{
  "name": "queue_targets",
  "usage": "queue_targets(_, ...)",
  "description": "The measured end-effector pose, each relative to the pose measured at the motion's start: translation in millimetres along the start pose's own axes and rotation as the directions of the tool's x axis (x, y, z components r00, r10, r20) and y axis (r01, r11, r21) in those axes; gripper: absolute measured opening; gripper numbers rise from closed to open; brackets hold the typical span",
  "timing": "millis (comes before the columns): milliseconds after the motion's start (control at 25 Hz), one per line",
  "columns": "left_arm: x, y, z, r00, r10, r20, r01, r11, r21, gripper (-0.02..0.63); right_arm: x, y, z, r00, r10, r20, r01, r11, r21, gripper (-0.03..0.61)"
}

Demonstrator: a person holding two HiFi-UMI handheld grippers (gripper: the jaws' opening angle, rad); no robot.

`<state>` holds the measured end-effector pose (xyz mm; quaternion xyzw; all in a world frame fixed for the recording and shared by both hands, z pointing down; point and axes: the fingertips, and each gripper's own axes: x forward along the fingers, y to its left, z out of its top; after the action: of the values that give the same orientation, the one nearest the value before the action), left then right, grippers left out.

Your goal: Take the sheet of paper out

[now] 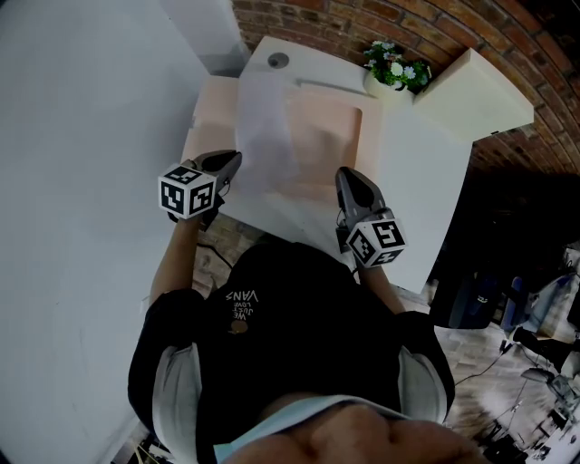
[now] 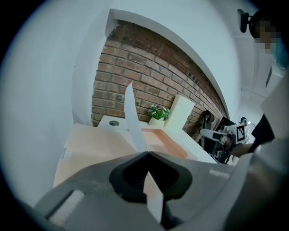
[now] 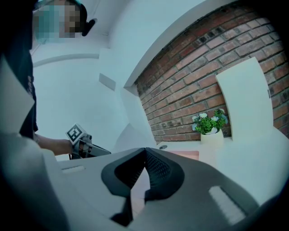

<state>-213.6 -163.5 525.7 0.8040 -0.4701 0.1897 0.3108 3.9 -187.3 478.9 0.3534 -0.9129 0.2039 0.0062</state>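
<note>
Brick wall [image 1: 381, 23] backs a white counter [image 1: 412, 190] with plain white walls to the left. Sunk into the counter is a shallow peach tray [image 1: 331, 127]. A thin sheet of paper [image 1: 267, 136] stands up over the left part of the tray, and the peach floor shows to its right.

The left gripper [image 1: 232, 161] has its jaws closed on the sheet's near edge, which passes between them and rises edge-on past their tips. The right gripper [image 1: 345, 178] sits at the tray's near right corner, apart from the sheet. Its jaw tips are pressed together and I can make out nothing held.

A small white pot [image 1: 379, 86] of green leaves and white flowers stands at the counter's back, against the brick.
</note>
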Motion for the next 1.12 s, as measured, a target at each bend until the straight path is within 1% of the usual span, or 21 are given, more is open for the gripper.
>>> queue_targets(240,-8,-26,22,0.999,-0.033,0.035,0.031,0.997,0.065,0.0,-3,-4,3,1.0,0.012,0.004,-0.012,1.0,-0.002,0.002)
queue_targets(520,-21,-52,43,0.993,-0.073,0.091,0.062,0.992,0.112,0.0,-6,-8,9,1.0,0.027,0.016,-0.026,1.0,-0.006,0.002)
queue_targets(680,-32,-70,58,0.981,-0.128,0.143,0.111,0.986,0.123,0.0,-8,-11,13,0.999,0.03,0.024,-0.03,0.999,-0.014,0.002)
queue_targets(840,-40,-85,73,0.963,-0.182,0.197,0.161,0.98,0.119,0.0,-10,-16,19,0.999,0.031,0.038,-0.03,0.999,-0.024,0.002)
queue_targets(920,-43,-91,78,0.959,-0.198,0.205,0.172,0.975,0.138,0.0,-11,-18,22,0.998,0.035,0.046,-0.034,0.999,-0.019,0.002)
queue_targets(1120,-45,-112,84,0.95,-0.249,0.187,0.208,0.954,0.215,0.0,-9,-24,29,0.997,0.066,0.036,-0.065,0.998,-0.016,0.002)
